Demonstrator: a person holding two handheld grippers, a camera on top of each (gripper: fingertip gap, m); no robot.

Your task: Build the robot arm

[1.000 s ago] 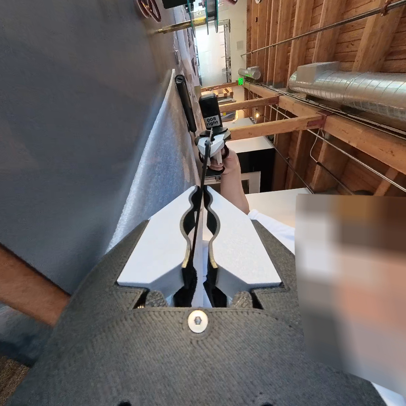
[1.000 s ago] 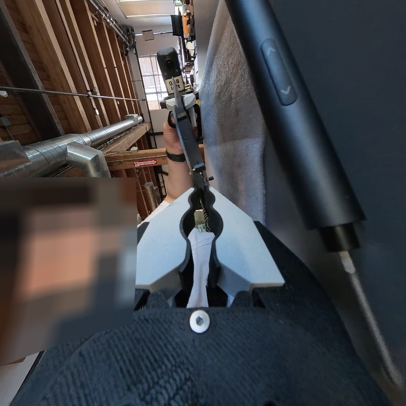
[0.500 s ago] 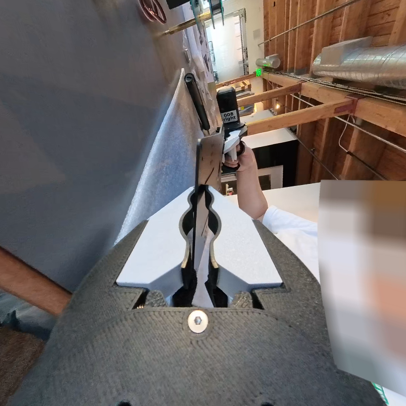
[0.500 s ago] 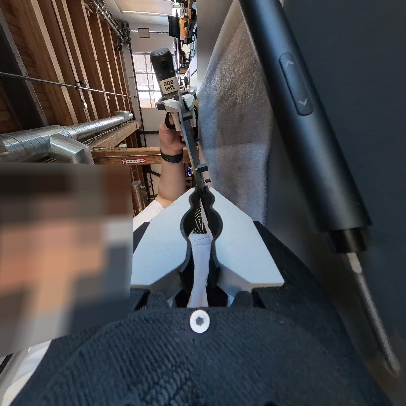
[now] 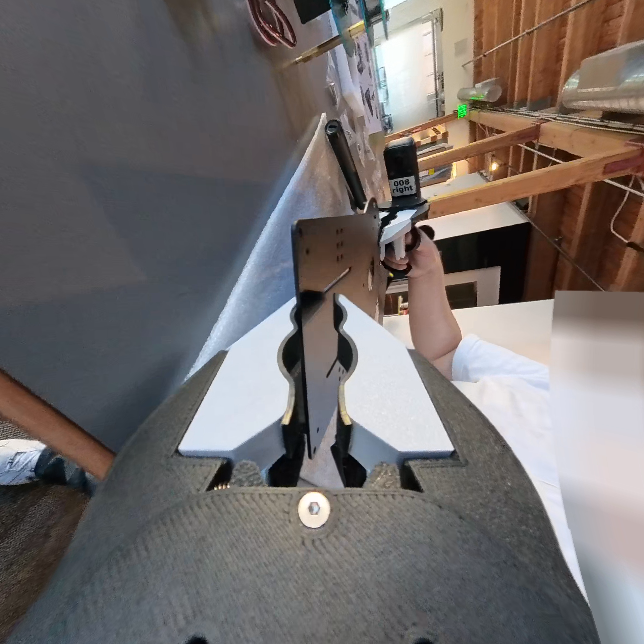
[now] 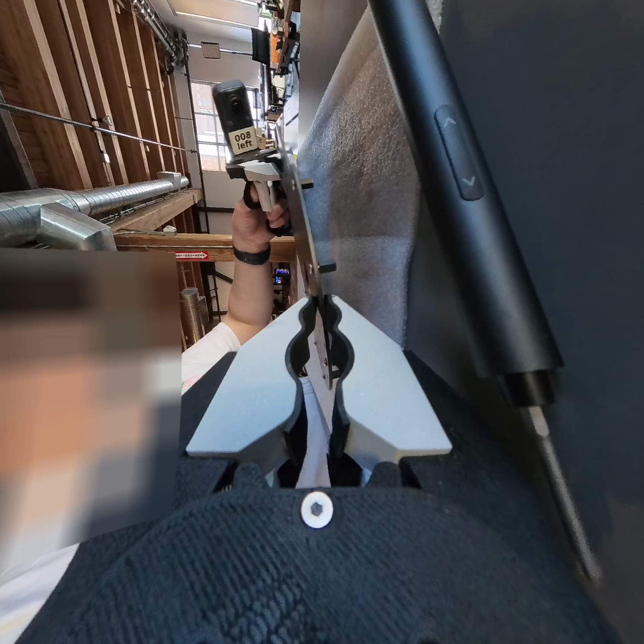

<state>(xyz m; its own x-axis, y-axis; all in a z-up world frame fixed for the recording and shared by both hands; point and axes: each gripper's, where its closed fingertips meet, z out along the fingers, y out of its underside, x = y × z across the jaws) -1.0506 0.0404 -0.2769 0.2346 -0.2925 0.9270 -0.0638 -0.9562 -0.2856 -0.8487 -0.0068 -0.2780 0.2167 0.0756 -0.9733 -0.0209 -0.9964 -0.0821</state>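
Note:
A flat black metal plate (image 5: 334, 265) with small holes and slots is held between both grippers, off the table. My left gripper (image 5: 317, 301) is shut on one end of it, and the plate's broad face shows in the left wrist view. My right gripper (image 6: 319, 300) is shut on the other end, where the plate (image 6: 300, 216) appears nearly edge-on. Each gripper shows at the plate's far end in the other's view: the right one (image 5: 395, 228) and the left one (image 6: 270, 179), each in a person's hand.
A long black cylinder with two arrow buttons (image 6: 453, 181) lies on a grey foam sheet (image 6: 362, 181) on a dark grey tabletop (image 5: 122, 174). It also shows in the left wrist view (image 5: 345, 163). Wooden beams (image 5: 522, 174) and a metal duct (image 6: 87, 209) are on the other side. My right fingertips sit around 20 cm from my left ones.
The plate has turned from edge-on to showing its broad face in the left wrist view. Both grippers stayed shut on it and moved along with it.

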